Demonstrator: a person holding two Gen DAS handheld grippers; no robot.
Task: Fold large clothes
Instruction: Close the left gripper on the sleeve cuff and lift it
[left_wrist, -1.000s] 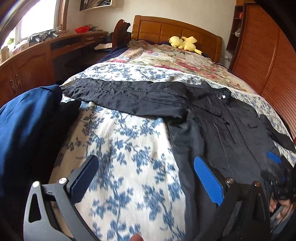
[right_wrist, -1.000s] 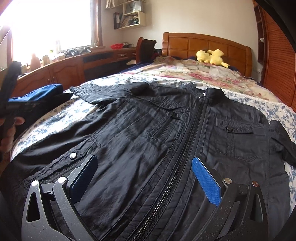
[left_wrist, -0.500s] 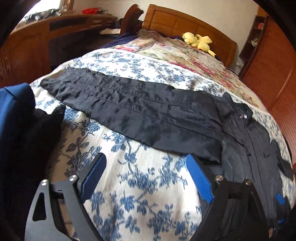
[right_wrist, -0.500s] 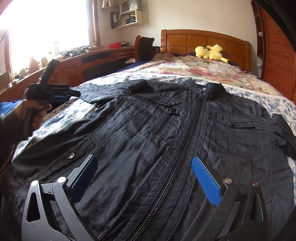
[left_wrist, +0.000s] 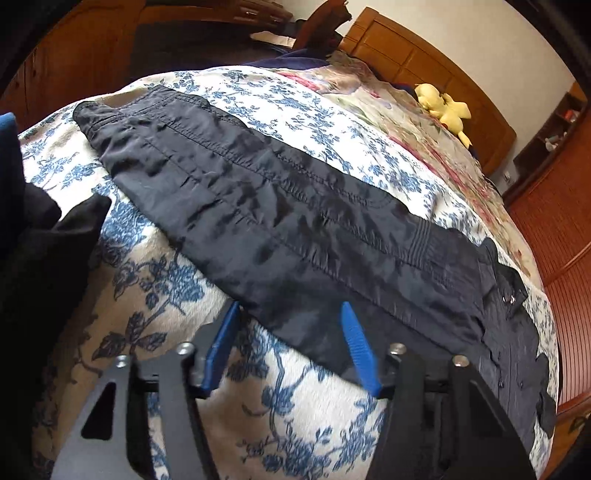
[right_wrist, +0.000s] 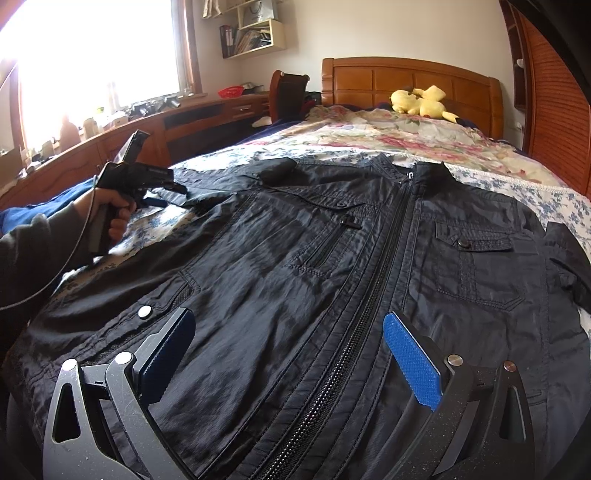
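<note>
— Starting with the bed (right_wrist: 480, 162): what do we see on it?
— We see a blue-flowered bedspread (left_wrist: 332, 110), and the black jacket (right_wrist: 332, 266) lies flat on it, zipped front up, collar toward the wooden headboard (right_wrist: 406, 81). One sleeve (left_wrist: 258, 206) stretches straight out from the jacket's body across the bedspread.
— And beyond the jacket?
— A yellow plush toy (right_wrist: 421, 101) rests near the headboard, well apart from the jacket's collar.
— Where are our grippers?
— Our right gripper (right_wrist: 288, 354) hangs over the jacket's lower front, its blue pads (right_wrist: 410, 354) spread wide to either side of the zipper (right_wrist: 373, 273), gripping nothing. Our left gripper (left_wrist: 288, 347) sits at the sleeve's near edge, where it joins the jacket's body. Its jaws stand about half apart with the sleeve's hem between the pads (left_wrist: 356, 347); we cannot tell whether they touch the cloth.
— Do we see that gripper from the other side?
— Yes, in the right wrist view our left hand (right_wrist: 110, 214) holds it beside the jacket's shoulder, over the sleeve.
</note>
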